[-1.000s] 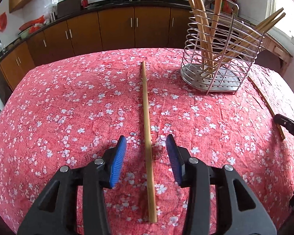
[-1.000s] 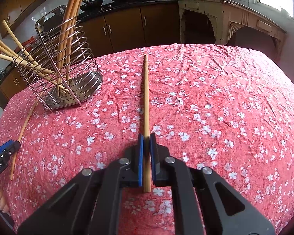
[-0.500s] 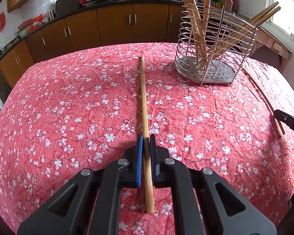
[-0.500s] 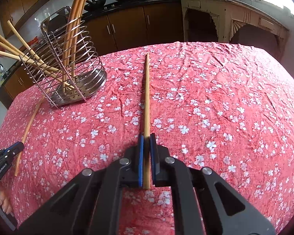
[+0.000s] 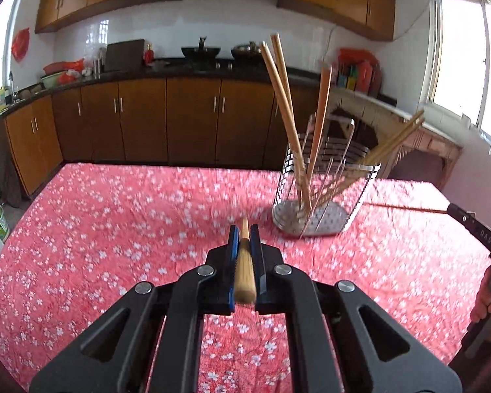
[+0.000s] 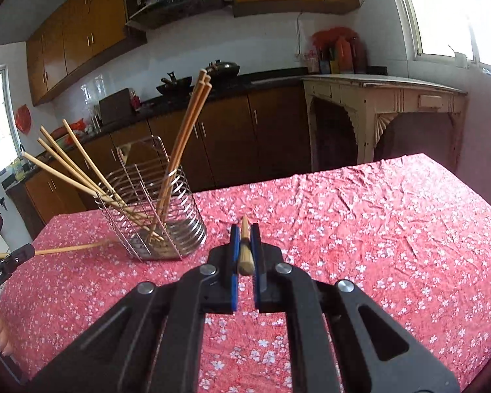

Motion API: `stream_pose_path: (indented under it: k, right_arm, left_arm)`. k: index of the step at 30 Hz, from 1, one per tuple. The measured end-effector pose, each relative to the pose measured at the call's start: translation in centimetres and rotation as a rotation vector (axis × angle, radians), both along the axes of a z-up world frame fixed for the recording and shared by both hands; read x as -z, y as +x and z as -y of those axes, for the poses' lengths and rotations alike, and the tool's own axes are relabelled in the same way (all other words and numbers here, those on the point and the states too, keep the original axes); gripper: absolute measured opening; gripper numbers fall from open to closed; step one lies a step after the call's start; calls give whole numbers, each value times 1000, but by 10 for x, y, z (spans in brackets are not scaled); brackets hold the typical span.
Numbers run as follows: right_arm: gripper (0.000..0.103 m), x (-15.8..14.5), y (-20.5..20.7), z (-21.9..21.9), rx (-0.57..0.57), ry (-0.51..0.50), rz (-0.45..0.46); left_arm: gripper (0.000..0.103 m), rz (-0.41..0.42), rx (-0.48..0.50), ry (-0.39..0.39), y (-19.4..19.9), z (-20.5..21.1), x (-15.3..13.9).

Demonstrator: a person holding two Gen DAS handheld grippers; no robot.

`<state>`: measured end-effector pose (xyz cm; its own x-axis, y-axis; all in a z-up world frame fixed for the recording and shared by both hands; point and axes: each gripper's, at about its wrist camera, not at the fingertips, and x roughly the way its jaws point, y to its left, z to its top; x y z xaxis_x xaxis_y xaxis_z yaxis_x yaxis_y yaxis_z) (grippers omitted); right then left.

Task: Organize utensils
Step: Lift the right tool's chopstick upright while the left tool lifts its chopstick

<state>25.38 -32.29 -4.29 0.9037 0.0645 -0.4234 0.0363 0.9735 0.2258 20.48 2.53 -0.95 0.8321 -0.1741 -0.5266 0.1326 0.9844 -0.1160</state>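
A table draped in a red cloth printed with small white blossoms (image 5: 121, 216) (image 6: 392, 229) carries everything here. Toward its far edge stands a round holder of coiled steel wire on a perforated metal base (image 5: 324, 193) (image 6: 154, 209), upright, with several long bamboo chopsticks (image 5: 284, 104) (image 6: 183, 137) leaning out of it at different angles.

The left gripper (image 5: 244, 239), black with blue pads, is closed tight on a light bamboo chopstick (image 5: 244, 268). The stick runs straight forward between the pads, its blunt butt end facing the camera and its far tip just past the fingertips, raised off the cloth above the middle of the table, with the wire holder ahead and to the right. This view is blurred around the holder.

The right gripper (image 6: 244, 239), of the same make, is likewise clamped on a second light bamboo chopstick (image 6: 245, 255), held the same way and pointing forward above the cloth, with the holder ahead and to the left.

One more loose bamboo chopstick (image 6: 72, 248) (image 5: 406, 208) lies flat on the cloth, running from beside the holder's base out toward the table's side edge; in the right wrist view its outer end lies beside the body of the left gripper.
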Motion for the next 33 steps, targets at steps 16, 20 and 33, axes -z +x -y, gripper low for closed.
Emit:
stream_pose_path:
  k: [16, 20, 33]
  right_arm:
    - [8, -15, -7, 1, -12, 37, 87]
    - [8, -16, -7, 0, -14, 40, 91]
    - [7, -58, -18, 12, -7, 76, 215]
  left_arm:
    - [7, 27, -9, -26, 5, 6, 1]
    - [7, 19, -9, -28, 6, 7, 3]
    - [7, 85, -9, -35, 0, 9, -22]
